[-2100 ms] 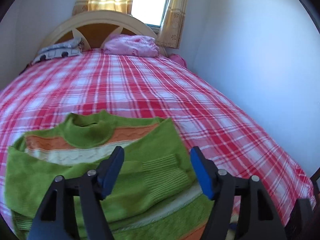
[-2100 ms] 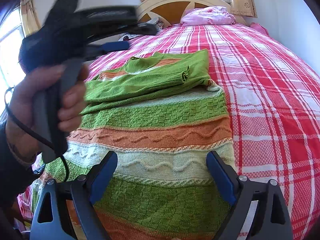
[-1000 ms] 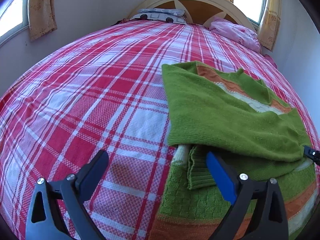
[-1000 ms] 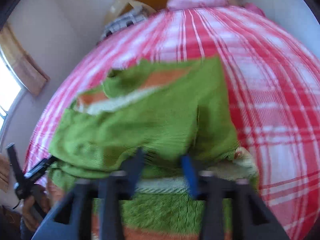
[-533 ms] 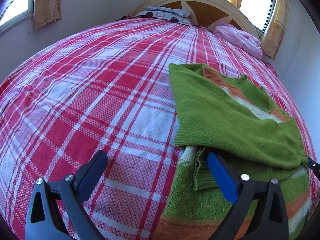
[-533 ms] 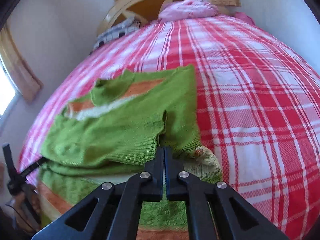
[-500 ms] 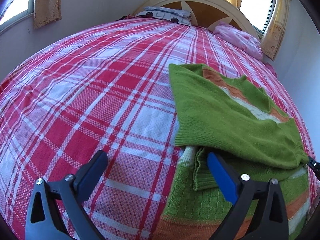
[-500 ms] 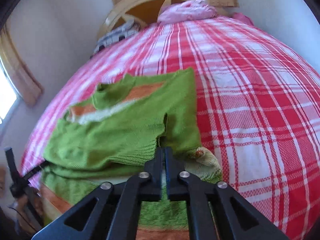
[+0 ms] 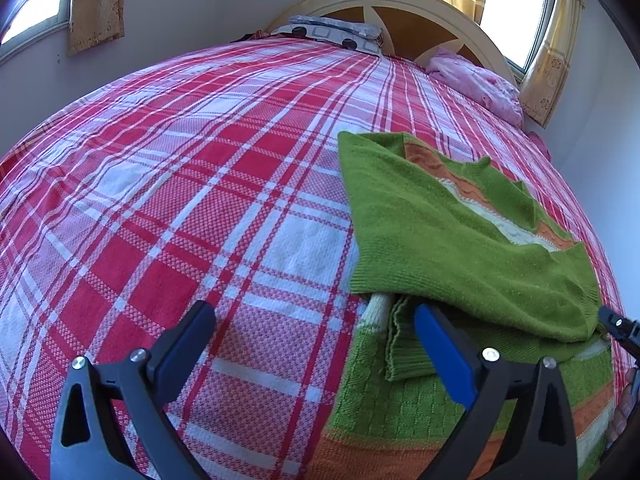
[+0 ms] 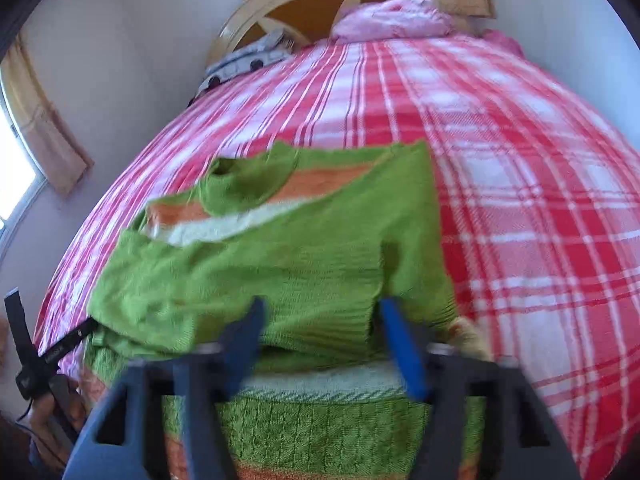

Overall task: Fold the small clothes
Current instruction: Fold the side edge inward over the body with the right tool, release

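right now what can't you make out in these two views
1. Sweater hem: cut off by the bottom edge in both views.
2. Cuff of the lower sleeve: left view, partly hidden under the top sleeve.
3. Knit detail: right view, motion blur.
4. Right gripper: blurred, though its jaws stand apart.
5. Left gripper: open.

My right gripper [image 10: 320, 344] jaws spread, blurred, over folded green sleeve of sweater [image 10: 280, 272]. Sweater lies on red plaid bedspread [image 10: 520, 184]. Left gripper [image 10: 60, 352] touches sweater's left edge. Pink pillow [image 10: 392, 20] at headboard [image 10: 288, 4].
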`<act>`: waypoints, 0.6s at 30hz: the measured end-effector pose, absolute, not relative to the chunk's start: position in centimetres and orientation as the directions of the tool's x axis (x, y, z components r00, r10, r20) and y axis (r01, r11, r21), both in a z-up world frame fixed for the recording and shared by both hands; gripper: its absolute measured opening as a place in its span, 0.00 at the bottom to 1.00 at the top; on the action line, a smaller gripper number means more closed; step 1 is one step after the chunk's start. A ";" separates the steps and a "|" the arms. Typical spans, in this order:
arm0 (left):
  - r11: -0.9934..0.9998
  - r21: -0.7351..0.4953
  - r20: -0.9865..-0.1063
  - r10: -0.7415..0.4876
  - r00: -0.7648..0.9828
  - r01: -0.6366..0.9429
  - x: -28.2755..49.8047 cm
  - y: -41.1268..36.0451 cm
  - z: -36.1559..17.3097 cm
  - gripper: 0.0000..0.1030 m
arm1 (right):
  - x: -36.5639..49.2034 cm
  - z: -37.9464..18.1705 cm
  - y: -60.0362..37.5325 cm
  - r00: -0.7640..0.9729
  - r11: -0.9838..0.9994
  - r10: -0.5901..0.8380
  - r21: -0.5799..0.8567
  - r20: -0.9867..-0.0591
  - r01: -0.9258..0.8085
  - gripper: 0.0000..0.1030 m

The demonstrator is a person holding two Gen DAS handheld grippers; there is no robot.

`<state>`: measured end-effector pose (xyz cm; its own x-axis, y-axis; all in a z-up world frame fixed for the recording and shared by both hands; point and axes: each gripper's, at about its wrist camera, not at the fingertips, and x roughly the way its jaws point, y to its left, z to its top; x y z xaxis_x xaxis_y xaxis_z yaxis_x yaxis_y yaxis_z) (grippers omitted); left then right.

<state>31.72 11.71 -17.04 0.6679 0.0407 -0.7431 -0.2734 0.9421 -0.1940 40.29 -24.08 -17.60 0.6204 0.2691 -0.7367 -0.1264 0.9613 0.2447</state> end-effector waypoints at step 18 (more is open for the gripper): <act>0.943 -0.093 -0.726 0.157 0.670 -0.321 32.6 10.6 -16.2 1.00 | 38.0 -15.8 -25.0 0.728 0.995 0.065 -0.006 -0.683 -0.095 0.61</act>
<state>32.61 10.56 -16.24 0.6698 0.1569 -0.7258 -0.3211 0.9425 -0.0925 37.99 -25.00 -15.84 0.7278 0.0652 -0.6826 -0.0948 0.9955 -0.0060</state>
